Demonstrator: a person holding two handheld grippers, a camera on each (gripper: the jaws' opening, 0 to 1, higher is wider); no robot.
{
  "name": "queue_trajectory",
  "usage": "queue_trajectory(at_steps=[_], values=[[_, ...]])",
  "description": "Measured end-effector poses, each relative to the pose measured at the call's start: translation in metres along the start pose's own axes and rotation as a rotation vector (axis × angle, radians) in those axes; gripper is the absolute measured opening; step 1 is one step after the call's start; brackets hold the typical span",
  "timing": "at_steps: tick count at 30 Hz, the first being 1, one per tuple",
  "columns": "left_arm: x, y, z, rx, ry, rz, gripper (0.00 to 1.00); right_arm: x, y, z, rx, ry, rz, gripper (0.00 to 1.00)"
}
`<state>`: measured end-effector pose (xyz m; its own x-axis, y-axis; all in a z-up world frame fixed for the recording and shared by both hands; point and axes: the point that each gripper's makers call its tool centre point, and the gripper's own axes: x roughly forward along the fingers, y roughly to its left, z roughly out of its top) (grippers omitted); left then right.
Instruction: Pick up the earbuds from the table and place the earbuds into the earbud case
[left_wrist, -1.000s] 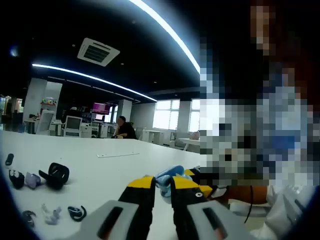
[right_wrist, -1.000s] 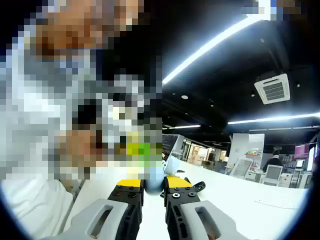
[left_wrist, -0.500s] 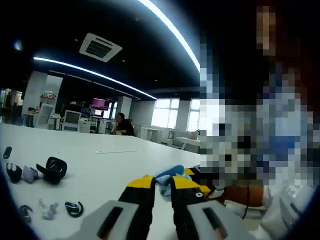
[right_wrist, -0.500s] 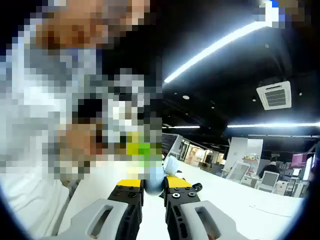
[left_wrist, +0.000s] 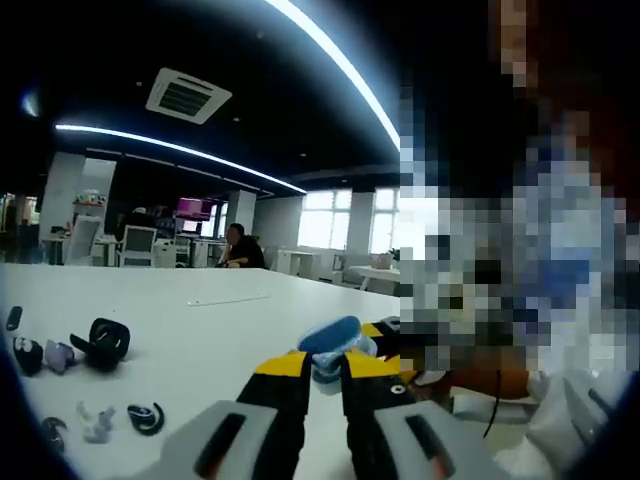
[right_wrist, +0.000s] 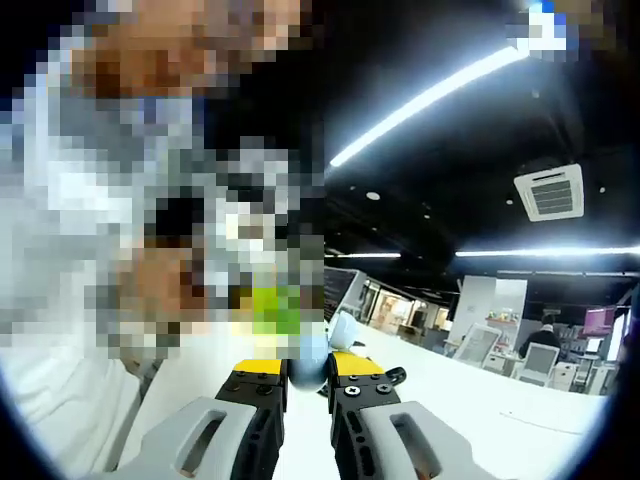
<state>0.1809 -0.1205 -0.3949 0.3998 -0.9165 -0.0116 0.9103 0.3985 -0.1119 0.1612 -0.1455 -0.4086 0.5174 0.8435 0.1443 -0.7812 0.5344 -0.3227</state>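
open-plan office | desks with monitors (left_wrist: 135, 245) | ceiling air vent (left_wrist: 187, 95)

Bench (left_wrist: 200, 345) is seen as smooth, white, slightly glossy. Black earbud case (left_wrist: 103, 343) looks like glossy hard plastic. Pale blue case (left_wrist: 333, 342) at the left gripper (left_wrist: 322, 365) reads as smooth satin plastic. Fingers (left_wrist: 370, 366) are seen with yellow and black matt plastic, grey moulded shells behind.

a case (left_wrist: 103, 343) and several earbuds (left_wrist: 146, 417) lie on the table (left_wrist: 200, 340), left of the left gripper (left_wrist: 322, 366). another case (left_wrist: 334, 341) sits between its jaws.
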Motion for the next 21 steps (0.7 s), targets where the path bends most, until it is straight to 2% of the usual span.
queue_trajectory(at_steps=[11, 12, 16, 18, 21], values=[[-0.002, -0.001, -0.001, -0.016, 0.002, -0.014, 0.19, 0.0, 0.001, 0.001, 0.023, -0.009, 0.009, 0.14], [-0.003, -0.001, 0.003, -0.031, -0.019, -0.015, 0.19, 0.0, 0.001, 0.002, 0.029, -0.013, 0.008, 0.14], [-0.011, 0.007, 0.018, -0.015, -0.081, 0.007, 0.09, -0.001, -0.001, 0.004, 0.047, -0.023, 0.006, 0.14], [-0.012, 0.006, 0.021, -0.001, -0.083, -0.003, 0.04, 0.0, 0.0, 0.003, 0.045, -0.018, 0.009, 0.14], [-0.01, 0.003, 0.019, 0.016, -0.066, -0.016, 0.04, 0.0, 0.001, 0.002, 0.045, -0.017, 0.013, 0.14]])
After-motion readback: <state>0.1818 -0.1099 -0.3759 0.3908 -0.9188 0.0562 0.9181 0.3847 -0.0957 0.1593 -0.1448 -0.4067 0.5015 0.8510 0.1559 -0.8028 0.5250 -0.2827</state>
